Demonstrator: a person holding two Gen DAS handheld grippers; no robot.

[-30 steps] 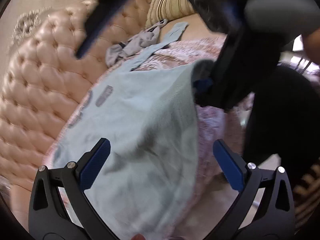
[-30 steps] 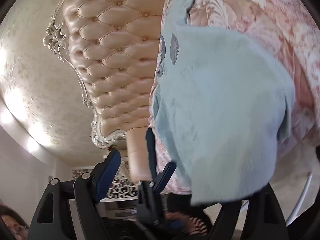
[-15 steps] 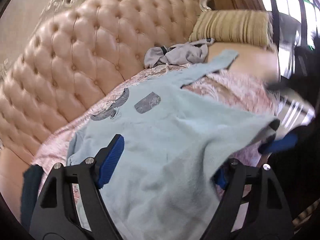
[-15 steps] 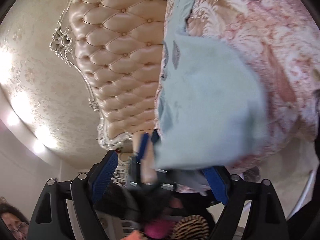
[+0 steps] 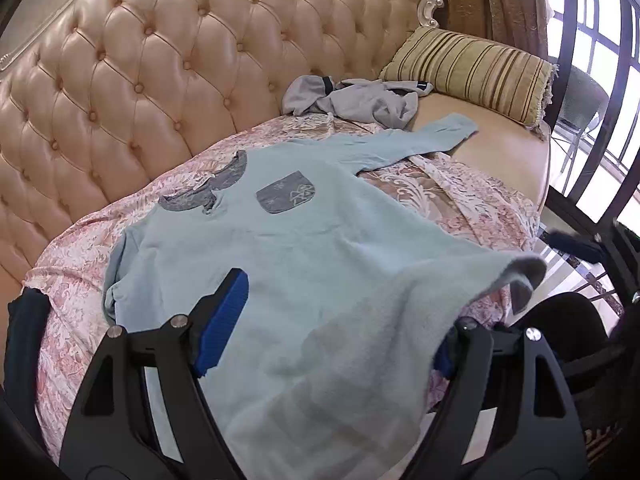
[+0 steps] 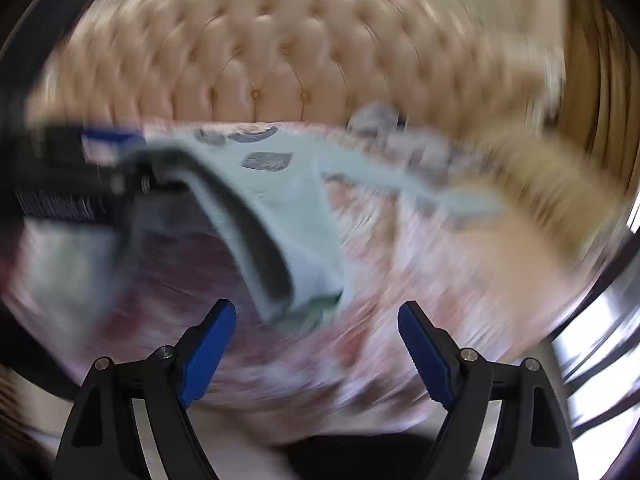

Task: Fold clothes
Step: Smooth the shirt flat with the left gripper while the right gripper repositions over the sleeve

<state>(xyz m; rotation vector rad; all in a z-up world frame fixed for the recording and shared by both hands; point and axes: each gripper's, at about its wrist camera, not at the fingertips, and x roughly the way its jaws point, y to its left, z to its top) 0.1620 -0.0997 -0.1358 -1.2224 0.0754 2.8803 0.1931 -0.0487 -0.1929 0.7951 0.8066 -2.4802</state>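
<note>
Left wrist view: pale blue long-sleeved top [image 5: 320, 248] spread chest-up on pink floral coverlet [image 5: 460, 200] of tufted sofa [image 5: 160, 60]. Collar toward 11 o'clock, one sleeve stretched toward 1 o'clock, near hem raised at 6 o'clock and draped across left gripper [image 5: 344, 312]. Fingers of that gripper set wide apart, cloth lying over them rather than pinched; 3 o'clock fingertip hidden under the hem.

Right wrist view, heavily blurred: right gripper [image 6: 316, 312] with fingers likewise apart and nothing between them; loose hem corner just ahead, toward 12 o'clock.

Progress, as a judgement: body of top flat and smoothed, no completed fold discernible, edge at 9 o'clock slightly doubled. Consistent either with laying the garment out or with the start of a hem-to-collar fold; not settled by these views. Grey garment [image 5: 360, 100] bunched at 12 o'clock against the sofa back, plainly unfolded, so at least that piece remaining.

Count: two grippers; two garments (one blue, one grey); one grey chest pocket [image 5: 286, 198]; one striped cushion [image 5: 472, 68] at 1 o'clock; one dark item [image 5: 24, 320] at 9 o'clock, kind not discernible.
</note>
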